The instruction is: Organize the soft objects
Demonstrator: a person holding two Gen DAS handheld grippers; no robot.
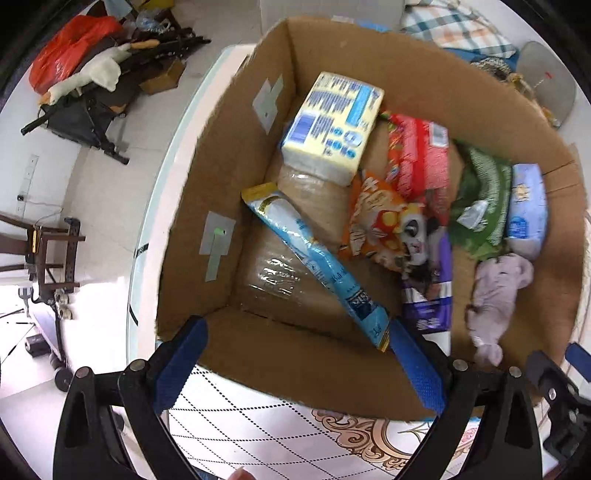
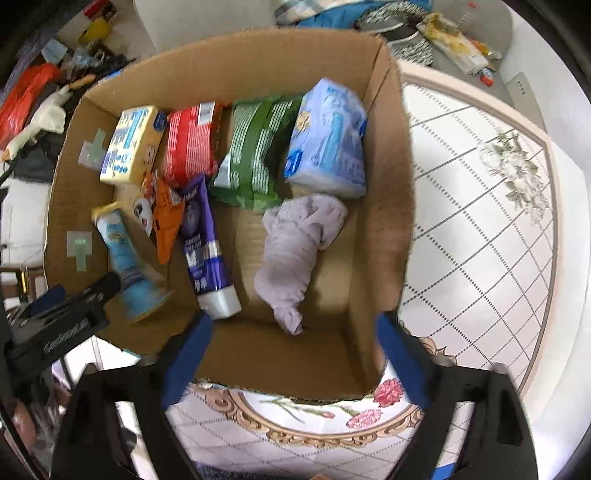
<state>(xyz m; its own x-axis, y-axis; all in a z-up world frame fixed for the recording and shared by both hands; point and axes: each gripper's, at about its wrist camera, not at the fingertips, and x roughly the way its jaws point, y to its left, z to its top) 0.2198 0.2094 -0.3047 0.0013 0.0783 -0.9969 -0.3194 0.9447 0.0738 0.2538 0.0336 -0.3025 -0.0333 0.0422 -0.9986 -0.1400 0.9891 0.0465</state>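
An open cardboard box [image 1: 236,147] [image 2: 384,184] stands on the table, and both grippers point down over its near edge. Inside it lie a yellow tissue pack [image 1: 332,125], a red pack [image 1: 417,155], a green pack [image 2: 255,155], a light blue pack [image 2: 328,136], an orange snack bag [image 1: 373,218], a blue tube [image 1: 317,266] and a purple tube [image 2: 203,247]. A crumpled lilac cloth [image 2: 299,251] rests loose on the box floor, just beyond my right gripper [image 2: 295,358]. That gripper is open and holds nothing. My left gripper [image 1: 299,365] is open too, with the blue tube's end beside its right finger.
The table wears a white cloth with a diamond grid and flowers [image 2: 480,240]. On the floor to the left are a red bag [image 1: 70,48], a plush goose [image 1: 92,74] and a dark wooden stool [image 1: 48,254]. Clothes and wrappers lie on a grey seat [image 2: 443,33] behind the box.
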